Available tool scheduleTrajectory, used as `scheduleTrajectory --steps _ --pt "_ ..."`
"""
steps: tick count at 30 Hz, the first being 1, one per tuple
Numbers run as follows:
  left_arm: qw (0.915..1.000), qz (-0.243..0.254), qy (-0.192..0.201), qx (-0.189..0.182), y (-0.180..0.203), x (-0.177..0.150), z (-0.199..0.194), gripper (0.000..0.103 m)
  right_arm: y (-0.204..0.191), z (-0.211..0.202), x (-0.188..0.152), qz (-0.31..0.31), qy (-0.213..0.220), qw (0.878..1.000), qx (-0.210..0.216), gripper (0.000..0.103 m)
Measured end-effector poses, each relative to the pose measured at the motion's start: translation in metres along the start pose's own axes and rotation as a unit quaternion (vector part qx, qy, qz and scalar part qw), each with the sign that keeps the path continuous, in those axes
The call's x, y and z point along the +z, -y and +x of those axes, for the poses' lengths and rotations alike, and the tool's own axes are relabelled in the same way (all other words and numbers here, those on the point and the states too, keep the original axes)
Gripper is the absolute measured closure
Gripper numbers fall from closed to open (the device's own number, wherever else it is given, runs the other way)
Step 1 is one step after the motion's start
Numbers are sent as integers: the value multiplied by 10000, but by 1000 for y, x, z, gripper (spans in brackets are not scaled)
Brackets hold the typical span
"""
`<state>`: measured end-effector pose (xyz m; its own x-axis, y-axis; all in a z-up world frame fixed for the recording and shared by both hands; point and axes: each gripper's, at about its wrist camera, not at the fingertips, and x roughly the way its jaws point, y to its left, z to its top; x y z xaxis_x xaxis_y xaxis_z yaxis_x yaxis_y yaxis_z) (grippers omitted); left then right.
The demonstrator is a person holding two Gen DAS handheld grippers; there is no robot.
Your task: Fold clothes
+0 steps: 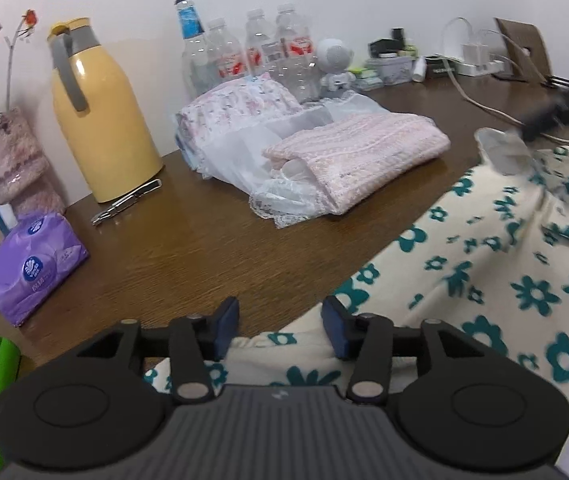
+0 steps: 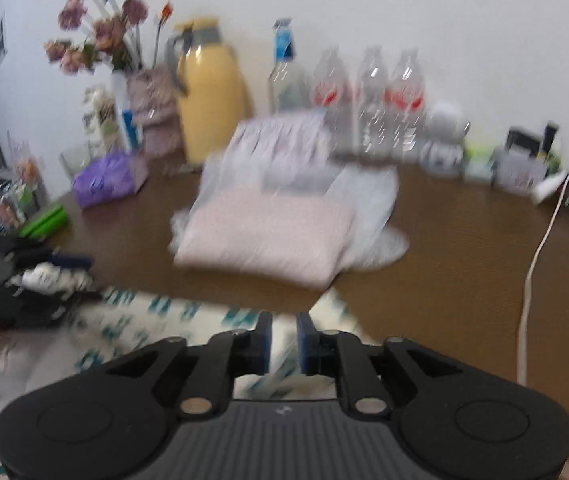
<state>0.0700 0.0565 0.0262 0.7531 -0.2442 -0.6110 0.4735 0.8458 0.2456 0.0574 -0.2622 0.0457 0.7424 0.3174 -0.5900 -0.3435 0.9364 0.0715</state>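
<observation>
Cream flowered garment (image 1: pixel 484 264) lies across the worktop's (image 1: pixel 188 248) near edge; left tongs (image 1: pixel 280 330) spread over its hem — right tongs (image 2: pixel 284 338) narrowed around a fold, grip unclear. Bare wood separates it from folded pink clothes (image 1: pixel 356 152).

My pads (image 1: pixel 228 326) look like matt blue rubber on black plastic. Under me lies soft cream cloth (image 1: pixel 484 264) with teal flowers. The table (image 1: pixel 188 248) is glossy brown wood. Far left, a smooth yellow plastic jug (image 1: pixel 100 120).
</observation>
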Motion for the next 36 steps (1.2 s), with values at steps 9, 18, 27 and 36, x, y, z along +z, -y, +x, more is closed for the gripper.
scheduleTrajectory --steps 9,18,27,36 --pt "9999 31 38 -108 -10 0 0 47 34 49 -13 -423 -621 9969 239 80" --pt "9983 361 116 451 3 -1 17 81 10 67 -9 -792 -327 9947 -577 97" --pt "9990 117 426 -119 4 -1 -85 55 -3 -64 -55 -1141 153 9921 496 91" --pt "9857 462 8 -1622 87 -56 -147 55 -45 -139 -176 -1417 1 9854 946 78"
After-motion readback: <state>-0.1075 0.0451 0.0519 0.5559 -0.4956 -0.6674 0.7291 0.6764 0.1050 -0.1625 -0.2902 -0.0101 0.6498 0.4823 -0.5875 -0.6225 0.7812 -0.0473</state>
